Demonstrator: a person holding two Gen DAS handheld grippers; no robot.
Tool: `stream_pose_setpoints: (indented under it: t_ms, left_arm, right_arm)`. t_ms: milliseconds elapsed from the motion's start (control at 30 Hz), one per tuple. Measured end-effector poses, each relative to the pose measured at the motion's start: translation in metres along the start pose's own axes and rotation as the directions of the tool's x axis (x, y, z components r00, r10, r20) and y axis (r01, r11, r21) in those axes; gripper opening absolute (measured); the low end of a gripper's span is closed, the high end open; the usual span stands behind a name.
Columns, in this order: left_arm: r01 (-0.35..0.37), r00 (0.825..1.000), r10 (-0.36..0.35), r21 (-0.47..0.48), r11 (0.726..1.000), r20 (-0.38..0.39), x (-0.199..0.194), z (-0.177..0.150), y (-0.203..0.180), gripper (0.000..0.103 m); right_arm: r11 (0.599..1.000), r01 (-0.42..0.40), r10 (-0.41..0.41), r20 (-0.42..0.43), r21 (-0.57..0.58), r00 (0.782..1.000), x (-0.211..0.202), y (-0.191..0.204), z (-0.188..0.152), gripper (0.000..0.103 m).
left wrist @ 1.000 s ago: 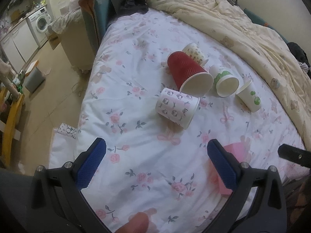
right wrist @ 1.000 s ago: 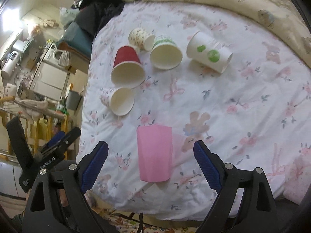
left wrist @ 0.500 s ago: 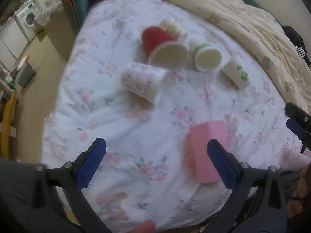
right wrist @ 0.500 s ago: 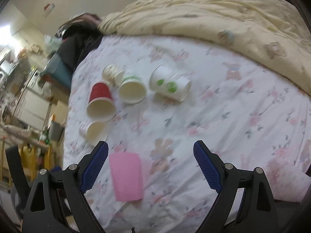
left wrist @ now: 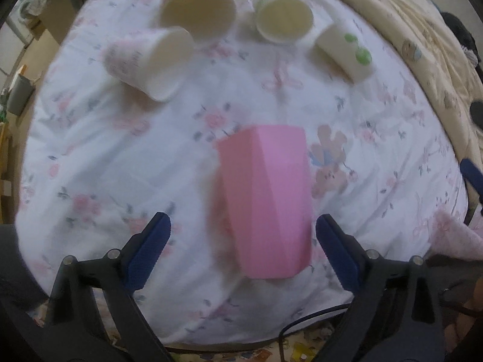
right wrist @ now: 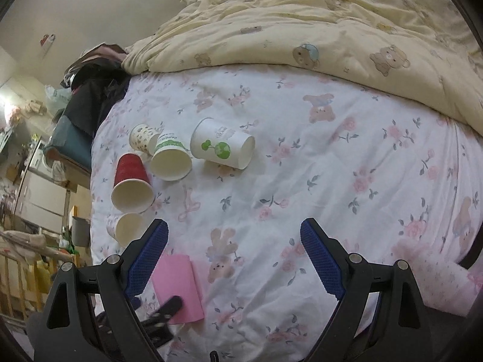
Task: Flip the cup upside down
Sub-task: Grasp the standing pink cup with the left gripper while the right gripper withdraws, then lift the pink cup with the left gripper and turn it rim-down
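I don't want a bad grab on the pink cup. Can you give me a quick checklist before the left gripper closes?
1. Left gripper open: ok.
2. Pink cup between its fingers: ok, lower part sits in the gap.
3. Fingers touching the cup: not ok, gaps both sides.
4. Neighbours clear: ok, patterned white cup lies well away.
5. Right gripper out of the way: ok, open, off to the side.
6. Cup's open end: cannot tell.

My left gripper (left wrist: 241,256): matte black plastic frame, two angled arms, blue cross-hatched rubber pads (left wrist: 148,253), silver screw heads at the pivots. Thin black cable (left wrist: 311,321) loops under it. My right gripper (right wrist: 234,259) is the same build: black arms, blue textured pads (right wrist: 321,259), silver screws.
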State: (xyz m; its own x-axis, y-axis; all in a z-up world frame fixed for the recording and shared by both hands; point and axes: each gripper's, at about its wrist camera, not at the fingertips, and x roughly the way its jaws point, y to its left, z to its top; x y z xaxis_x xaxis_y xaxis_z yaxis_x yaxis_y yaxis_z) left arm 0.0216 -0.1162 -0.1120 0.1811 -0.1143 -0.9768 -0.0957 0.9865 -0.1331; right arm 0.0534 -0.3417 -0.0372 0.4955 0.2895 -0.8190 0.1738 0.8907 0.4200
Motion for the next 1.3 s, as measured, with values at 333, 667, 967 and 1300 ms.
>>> stream_pose_setpoints:
  t_ms: [333,667,967,1300]
  left_arm:
    - [0.017,0.998,-0.014,0.065,0.998,-0.057,0.022,-0.002,-0.021,0.056]
    - [0.049,0.998,-0.047,0.068,0.996,-0.03,-0.008,0.001,-0.01,0.054]
    - [0.07,0.991,-0.083,0.123,0.99,0.109,-0.078,0.017,0.028,0.054]
    - [0.06,0.976,-0.07,0.053,0.997,0.206,-0.091,0.03,0.085,0.054]
  right_arm:
    - [1.0,0.003,-0.003,-0.017,-0.009,1.0,0.003,0.002,-0.002,0.092]
    - [0.999,0.002,-0.004,-0.034,-0.048,0.999,0.008,0.01,-0.005,0.092]
    - [0.997,-0.023,0.02,-0.037,-0.08,0.999,0.009,0.022,-0.01,0.092]
    - [0.987,-0.034,0.031,-0.021,-0.158,0.999,0.015,0.045,-0.015,0.092]
